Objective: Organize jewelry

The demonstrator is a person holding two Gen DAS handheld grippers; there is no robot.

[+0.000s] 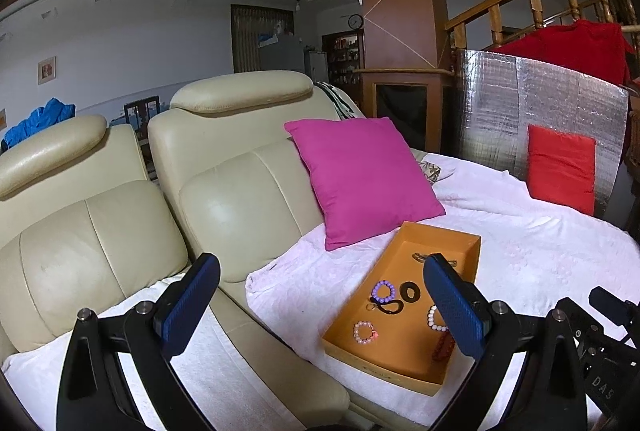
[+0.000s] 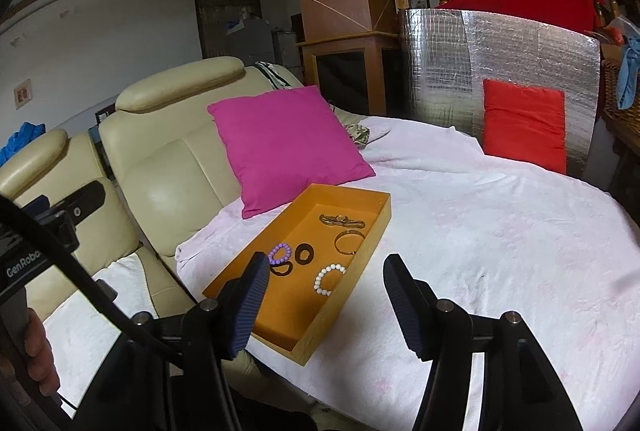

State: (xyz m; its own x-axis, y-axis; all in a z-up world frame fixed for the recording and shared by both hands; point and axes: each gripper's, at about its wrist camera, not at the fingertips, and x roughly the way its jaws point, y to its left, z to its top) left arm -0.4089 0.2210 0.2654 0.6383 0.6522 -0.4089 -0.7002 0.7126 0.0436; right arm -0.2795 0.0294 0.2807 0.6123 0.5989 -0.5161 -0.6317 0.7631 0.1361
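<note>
"GenRobo" on left claw [image 2: 52,215] housing

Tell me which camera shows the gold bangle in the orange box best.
The right wrist view: the gold bangle lies in full sight in the orange box. In the left wrist view a finger of the left gripper hides that spot.

Left gripper [image 1: 320,311] open, empty, over sofa [image 1: 224,199] edge. Orange tray [image 1: 404,243] on white cloth [image 1: 540,243], holding purple bracelet [image 1: 383,291], pink bracelet [image 1: 365,332], white bracelet [image 1: 433,318], black ring [image 1: 409,291]. Pink cushion [image 1: 364,179] behind tray.
</note>
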